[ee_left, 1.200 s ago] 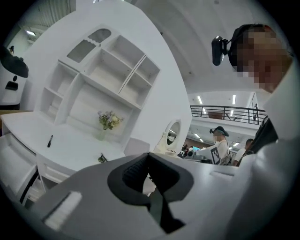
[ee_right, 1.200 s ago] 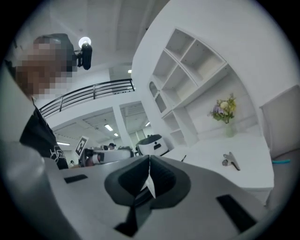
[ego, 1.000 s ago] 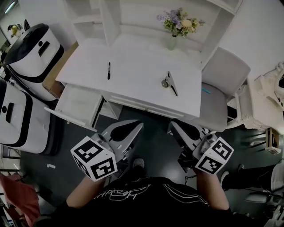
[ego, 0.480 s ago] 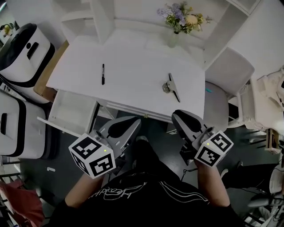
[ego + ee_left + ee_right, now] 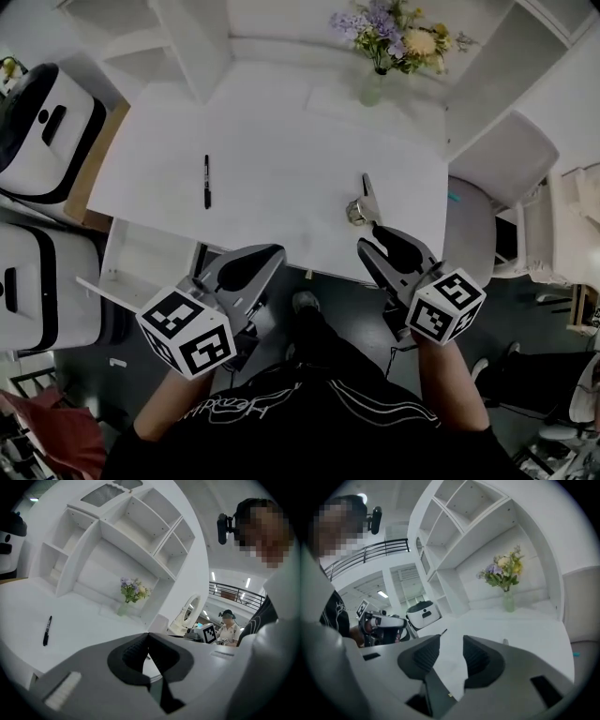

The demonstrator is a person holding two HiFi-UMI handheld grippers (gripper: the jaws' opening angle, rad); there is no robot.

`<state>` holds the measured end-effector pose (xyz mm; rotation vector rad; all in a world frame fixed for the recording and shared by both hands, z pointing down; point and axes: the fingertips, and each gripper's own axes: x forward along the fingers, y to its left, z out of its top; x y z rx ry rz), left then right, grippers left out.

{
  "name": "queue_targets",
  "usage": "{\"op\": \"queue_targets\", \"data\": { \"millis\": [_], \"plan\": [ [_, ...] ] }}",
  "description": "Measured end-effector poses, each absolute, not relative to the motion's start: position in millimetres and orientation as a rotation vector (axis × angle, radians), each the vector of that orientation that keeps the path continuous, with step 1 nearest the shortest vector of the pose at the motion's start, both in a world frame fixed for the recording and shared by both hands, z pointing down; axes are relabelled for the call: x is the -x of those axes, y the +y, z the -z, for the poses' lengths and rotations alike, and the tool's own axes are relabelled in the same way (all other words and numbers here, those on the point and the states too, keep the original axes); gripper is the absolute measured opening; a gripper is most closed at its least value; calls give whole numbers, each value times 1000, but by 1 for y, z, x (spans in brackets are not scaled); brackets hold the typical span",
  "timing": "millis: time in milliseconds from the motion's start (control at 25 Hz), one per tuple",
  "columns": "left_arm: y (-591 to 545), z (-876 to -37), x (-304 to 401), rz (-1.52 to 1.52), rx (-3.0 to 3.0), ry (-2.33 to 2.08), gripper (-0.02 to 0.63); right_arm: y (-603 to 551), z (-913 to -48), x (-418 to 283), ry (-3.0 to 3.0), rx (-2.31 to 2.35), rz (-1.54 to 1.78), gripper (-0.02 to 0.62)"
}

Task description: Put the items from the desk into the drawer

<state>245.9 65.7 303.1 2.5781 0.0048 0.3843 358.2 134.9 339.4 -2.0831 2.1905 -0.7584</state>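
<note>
A black pen (image 5: 206, 180) lies on the left part of the white desk (image 5: 281, 150). A metal binder clip (image 5: 361, 206) lies near the desk's front right edge. The open white drawer (image 5: 120, 292) sticks out below the desk's left front; no contents show in the visible part. My left gripper (image 5: 275, 253) is shut and empty, in front of the desk edge. My right gripper (image 5: 368, 247) is open and empty, its tips just short of the clip. The left gripper view shows the pen (image 5: 47, 630); the right gripper view shows the clip (image 5: 505, 641) beyond the right gripper (image 5: 451, 644).
A glass vase of flowers (image 5: 375, 86) stands at the back of the desk under white shelves (image 5: 178, 37). Two white-and-black machines (image 5: 42, 122) stand left of the desk. A grey chair (image 5: 497, 169) is at the right. Dark floor lies below.
Both grippers have come forward to the desk's front edge. The right gripper now sits right by the clip. Pen and clip have not moved on the desk.
</note>
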Motion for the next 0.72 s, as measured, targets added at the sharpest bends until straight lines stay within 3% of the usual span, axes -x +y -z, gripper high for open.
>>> {"op": "queue_targets", "data": {
  "millis": [720],
  "plan": [
    [36, -350, -273, -469, -2488, -33, 9, 95, -457, -417, 2563, 2721, 664, 179]
  ]
}}
